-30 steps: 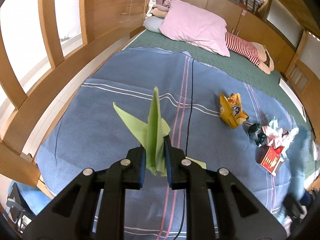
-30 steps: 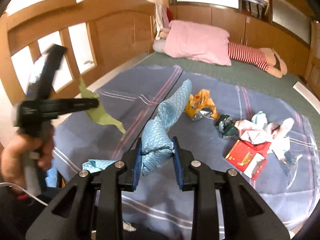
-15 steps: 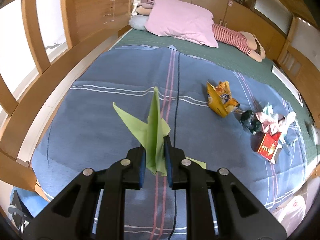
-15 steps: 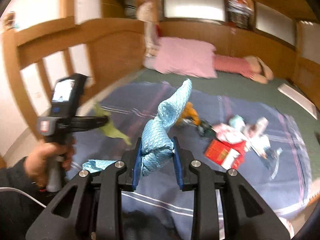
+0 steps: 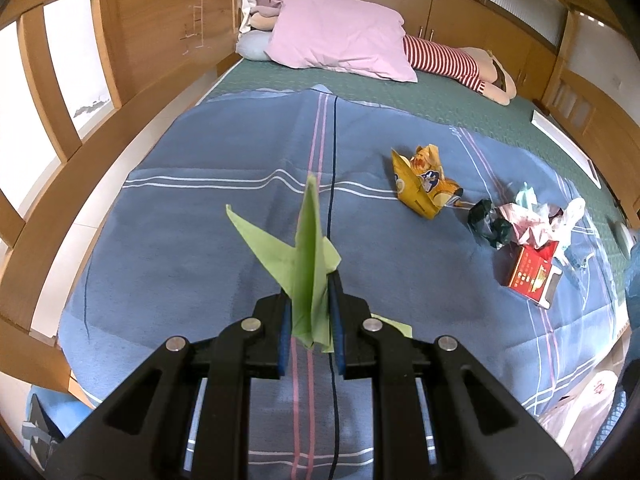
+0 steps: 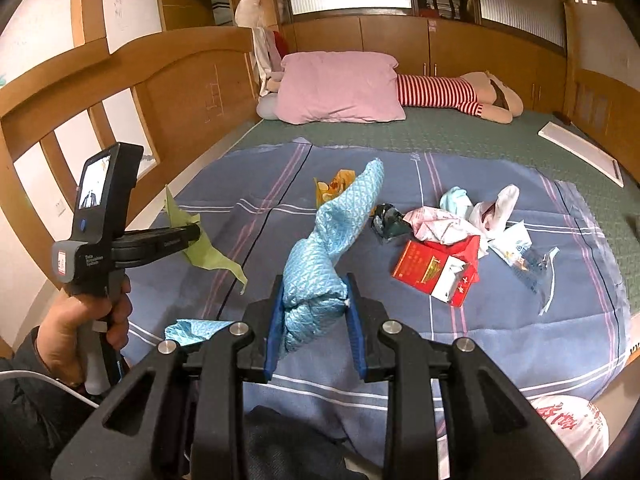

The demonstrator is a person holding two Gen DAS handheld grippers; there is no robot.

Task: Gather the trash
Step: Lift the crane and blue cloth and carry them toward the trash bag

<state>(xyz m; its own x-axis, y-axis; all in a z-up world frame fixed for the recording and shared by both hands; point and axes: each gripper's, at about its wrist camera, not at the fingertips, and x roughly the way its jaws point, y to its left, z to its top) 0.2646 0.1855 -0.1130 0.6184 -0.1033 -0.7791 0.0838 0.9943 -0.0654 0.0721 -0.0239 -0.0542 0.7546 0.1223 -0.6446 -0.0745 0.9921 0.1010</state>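
My left gripper (image 5: 309, 322) is shut on a folded green paper (image 5: 304, 248), held above the blue blanket (image 5: 192, 240). In the right wrist view the same left gripper (image 6: 196, 234) shows at the left, held by a hand, with the green paper (image 6: 208, 254) in its tips. My right gripper (image 6: 314, 320) is shut on a crumpled light-blue cloth (image 6: 328, 244) that sticks up from the jaws. Loose trash lies on the blanket: a yellow snack wrapper (image 5: 424, 190), a dark wad (image 6: 388, 220), crumpled white papers (image 6: 444, 220) and a red carton (image 6: 440, 268).
A pink pillow (image 6: 340, 86) and a striped plush doll (image 6: 460, 96) lie at the far end of the green mattress (image 6: 460, 136). A wooden bed frame (image 5: 80, 128) runs along the left. A white plastic bag with red print (image 6: 568, 424) sits at the lower right.
Both views have swung and rolled, so the trash pile sits more central. In the right wrist view the left gripper has come closer and sharper at the left. Both grips are unchanged.
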